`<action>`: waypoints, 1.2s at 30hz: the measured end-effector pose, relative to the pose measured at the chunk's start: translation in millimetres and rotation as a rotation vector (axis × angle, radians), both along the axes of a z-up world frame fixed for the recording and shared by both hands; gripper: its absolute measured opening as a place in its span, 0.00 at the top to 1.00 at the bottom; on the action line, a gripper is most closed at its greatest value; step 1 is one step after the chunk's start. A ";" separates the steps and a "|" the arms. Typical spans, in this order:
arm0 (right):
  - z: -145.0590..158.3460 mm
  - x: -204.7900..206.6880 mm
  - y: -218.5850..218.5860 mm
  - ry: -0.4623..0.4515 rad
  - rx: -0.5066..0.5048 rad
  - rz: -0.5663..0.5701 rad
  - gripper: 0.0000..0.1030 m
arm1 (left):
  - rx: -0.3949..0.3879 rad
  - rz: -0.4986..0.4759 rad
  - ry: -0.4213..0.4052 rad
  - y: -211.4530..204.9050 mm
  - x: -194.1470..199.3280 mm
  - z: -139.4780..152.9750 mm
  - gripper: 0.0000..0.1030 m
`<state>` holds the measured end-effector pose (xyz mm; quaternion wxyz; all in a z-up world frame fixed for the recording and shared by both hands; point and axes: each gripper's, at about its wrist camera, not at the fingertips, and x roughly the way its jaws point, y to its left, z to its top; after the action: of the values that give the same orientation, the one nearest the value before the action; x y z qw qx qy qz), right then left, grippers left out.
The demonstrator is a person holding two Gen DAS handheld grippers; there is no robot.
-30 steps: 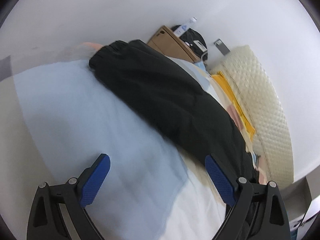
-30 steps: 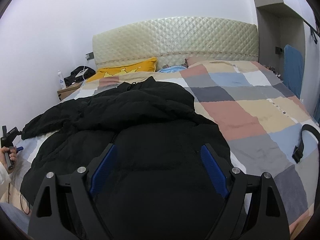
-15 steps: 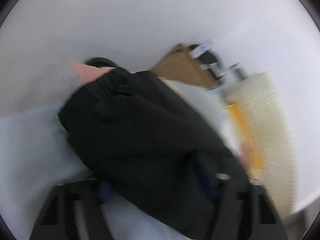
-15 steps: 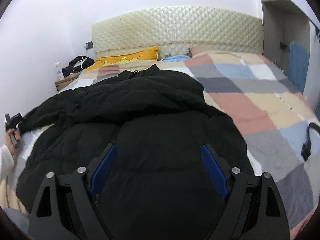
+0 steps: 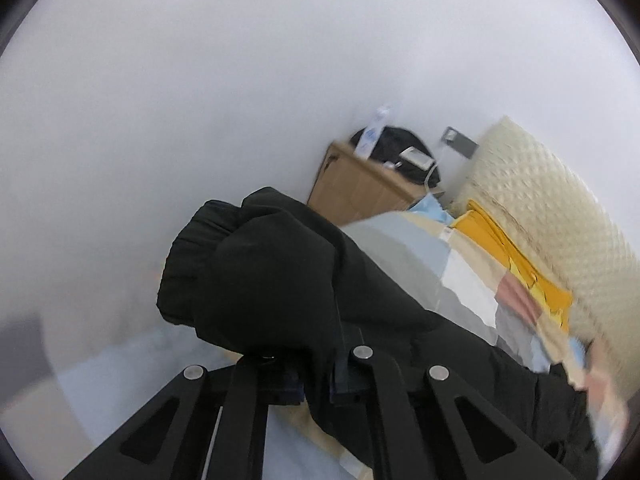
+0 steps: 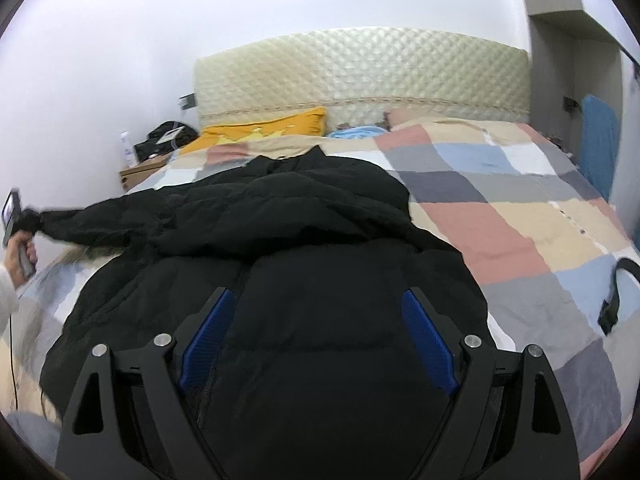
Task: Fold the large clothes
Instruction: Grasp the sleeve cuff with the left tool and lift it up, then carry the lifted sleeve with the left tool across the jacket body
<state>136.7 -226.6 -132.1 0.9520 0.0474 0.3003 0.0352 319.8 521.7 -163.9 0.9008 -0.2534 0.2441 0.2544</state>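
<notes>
Jacket: black puffer jacket (image 6: pixel 304 240) lies spread over the near half of the bed, collar toward the headboard at 12 o'clock, hem nearest the right wrist camera.
Sleeve: one sleeve (image 5: pixel 256 276) is drawn out toward 9 o'clock in the right wrist view and lifted clear of the bedding; its ribbed cuff (image 5: pixel 184 264) hangs free past the claw.
Left gripper (image 5: pixel 316 380): pressed together, pinching the sleeve fabric just behind the cuff; the pads are buried in the cloth.
Left hand (image 6: pixel 20 252): seen at the 9 o'clock edge of the right wrist view, wrapped around the gripper handle, white cuff of the person's own sleeve below it.
Right gripper (image 6: pixel 316 340): spread wide, blue pads (image 6: pixel 428 344) standing either side of the jacket's lower body; whether they touch the cloth I cannot tell.
Bed: patchwork quilt (image 6: pixel 500 216) in pink, beige, grey and blue, bare at 3 o'clock of the jacket.
Headboard: cream quilted headboard (image 6: pixel 360 72) at 12 o'clock.
Pillow: yellow pillow (image 6: pixel 260 128) against the headboard, at 11 o'clock.
Nightstand: wooden nightstand (image 5: pixel 360 188) beside the bed, bearing a black bag (image 5: pixel 404 148) and a white bottle (image 5: pixel 372 132).
Strap: black strap (image 6: pixel 612 296) on the quilt at 3 o'clock.
</notes>
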 end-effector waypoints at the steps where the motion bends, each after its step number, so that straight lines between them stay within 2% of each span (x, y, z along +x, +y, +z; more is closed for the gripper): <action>1: 2.4 -2.6 -0.4 -0.008 -0.002 0.006 0.16 | 0.023 -0.011 -0.006 -6.7 0.6 14.1 0.94; 5: 11.5 -12.8 -8.4 -0.026 0.031 0.028 0.10 | 0.074 -0.075 -0.053 -36.5 -5.6 70.6 0.94; 7: 14.9 -18.5 -11.7 -0.035 0.029 0.032 0.06 | 0.142 -0.118 -0.047 -58.1 -9.4 93.8 0.95; 11: 24.1 -31.7 -18.1 -0.080 -0.002 0.030 0.00 | 0.169 -0.156 -0.075 -86.9 -17.7 129.6 0.95; 15: 28.1 -36.8 -29.5 -0.092 0.041 0.058 0.00 | 0.209 -0.186 -0.107 -125.6 -28.3 167.5 0.95; 21: 30.3 -47.4 -40.2 -0.108 0.016 0.067 0.00 | 0.306 -0.259 -0.137 -206.6 -26.8 219.4 0.95; 24: 36.0 -56.9 -48.2 -0.135 0.015 0.062 0.00 | 0.326 -0.307 -0.160 -246.7 -30.1 240.2 0.95; 29: 44.5 -79.2 -54.0 -0.196 -0.050 0.074 0.00 | 0.344 -0.347 -0.192 -308.7 -30.7 267.7 0.95; 36: 40.2 -81.9 -82.3 -0.166 0.045 0.056 0.00 | 0.407 -0.399 -0.210 -400.7 -19.1 282.2 0.95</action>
<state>54.8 -308.9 -91.9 0.9709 0.0576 0.2208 0.0723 300.7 121.0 118.4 0.9856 -0.0397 0.1386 0.0885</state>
